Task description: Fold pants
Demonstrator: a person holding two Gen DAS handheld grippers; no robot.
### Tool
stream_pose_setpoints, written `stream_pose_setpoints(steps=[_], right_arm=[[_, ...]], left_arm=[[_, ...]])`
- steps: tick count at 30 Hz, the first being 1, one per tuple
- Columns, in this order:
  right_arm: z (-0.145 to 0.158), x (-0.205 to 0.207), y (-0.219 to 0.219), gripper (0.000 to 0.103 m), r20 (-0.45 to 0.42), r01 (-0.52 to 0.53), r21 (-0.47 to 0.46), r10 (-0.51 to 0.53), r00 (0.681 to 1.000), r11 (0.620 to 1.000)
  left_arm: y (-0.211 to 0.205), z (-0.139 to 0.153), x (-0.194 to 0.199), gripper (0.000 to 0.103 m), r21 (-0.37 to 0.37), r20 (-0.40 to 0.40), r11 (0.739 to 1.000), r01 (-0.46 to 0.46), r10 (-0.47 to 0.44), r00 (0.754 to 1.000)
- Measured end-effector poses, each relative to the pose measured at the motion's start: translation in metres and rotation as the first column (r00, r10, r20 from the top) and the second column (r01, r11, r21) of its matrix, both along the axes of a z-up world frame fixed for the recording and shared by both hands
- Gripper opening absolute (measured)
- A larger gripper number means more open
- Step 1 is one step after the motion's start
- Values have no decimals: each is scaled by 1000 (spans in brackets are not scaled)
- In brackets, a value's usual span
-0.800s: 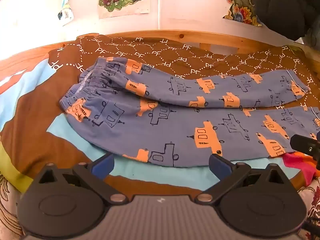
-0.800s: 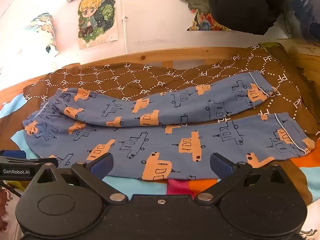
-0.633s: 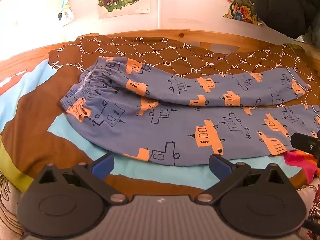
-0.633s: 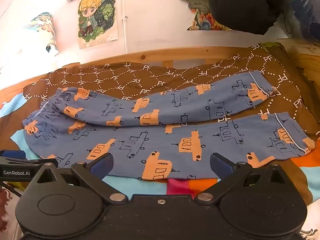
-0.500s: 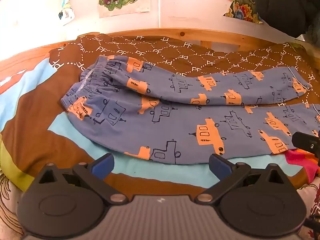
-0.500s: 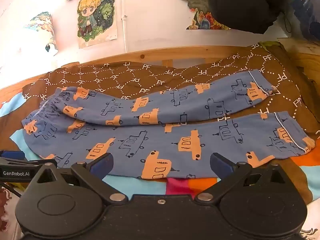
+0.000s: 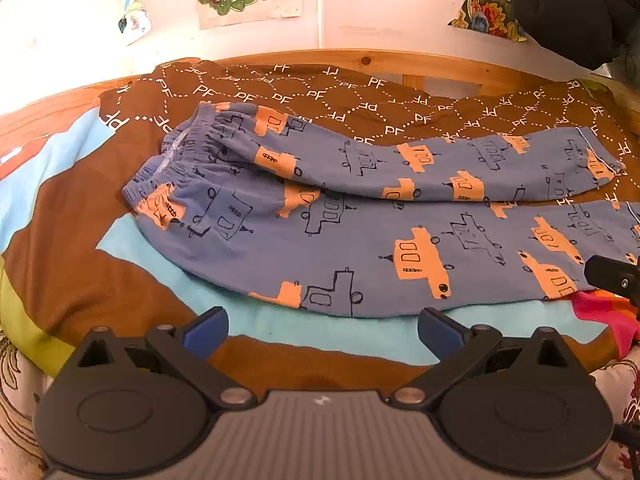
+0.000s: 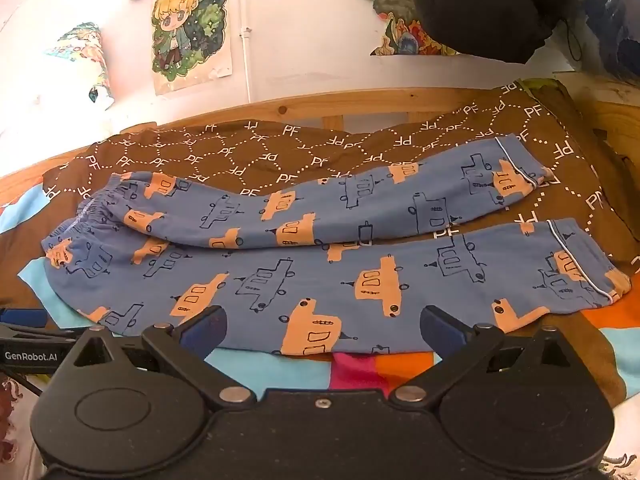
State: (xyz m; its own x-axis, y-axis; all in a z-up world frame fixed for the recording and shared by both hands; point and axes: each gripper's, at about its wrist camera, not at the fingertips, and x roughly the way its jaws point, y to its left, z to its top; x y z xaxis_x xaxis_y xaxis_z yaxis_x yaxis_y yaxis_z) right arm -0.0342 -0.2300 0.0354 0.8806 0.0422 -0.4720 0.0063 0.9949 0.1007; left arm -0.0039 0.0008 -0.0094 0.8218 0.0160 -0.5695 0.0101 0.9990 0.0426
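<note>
Blue pants (image 7: 360,216) with orange vehicle prints lie flat across the bed, waistband at the left, two legs stretched to the right. They also show in the right wrist view (image 8: 320,256). My left gripper (image 7: 322,326) is open and empty, just short of the near edge of the lower leg toward the waist. My right gripper (image 8: 322,326) is open and empty at the near edge of the lower leg, further toward the cuffs. The right gripper's tip (image 7: 612,274) shows at the right edge of the left wrist view. The left gripper (image 8: 24,346) shows at the left edge of the right wrist view.
A brown patterned blanket (image 7: 320,92) with coloured patches (image 8: 360,372) covers the bed. A wooden bed rail (image 7: 360,60) runs along the back, under a white wall with posters (image 8: 188,28). A dark garment (image 8: 488,4) hangs at the upper right.
Both views have shifted only slightly; the pants sit a touch further away from both grippers. Both grippers stay open and empty.
</note>
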Motion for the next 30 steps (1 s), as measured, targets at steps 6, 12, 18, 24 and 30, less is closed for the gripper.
stream_pose_setpoints(steps=[6,12,18,24,30], right_arm=[[-1,2,-2,102,-7,11,4,-11,1000,1000],[0,2,-2,102,-8,11,4,-11,1000,1000],[-1,2,-2,102,-8,12,4,-12,1000,1000],[0,1,-3,102,-8,12,5,-12,1000,1000],[-1,1,-3,102,-8,12,6,-12,1000,1000]], left_arm=[[1,0,-1,103,-1,-6,1000,-4,4,1000],[1,0,-4,103,2,-2,1000,-3,3,1000],[2,1,0,103,1,-6,1000,-5,5,1000],[4,0,-1,103,-2,-11,1000,-10,10,1000],[3,0,-1,103,0,-12,1000,-10,10,1000]])
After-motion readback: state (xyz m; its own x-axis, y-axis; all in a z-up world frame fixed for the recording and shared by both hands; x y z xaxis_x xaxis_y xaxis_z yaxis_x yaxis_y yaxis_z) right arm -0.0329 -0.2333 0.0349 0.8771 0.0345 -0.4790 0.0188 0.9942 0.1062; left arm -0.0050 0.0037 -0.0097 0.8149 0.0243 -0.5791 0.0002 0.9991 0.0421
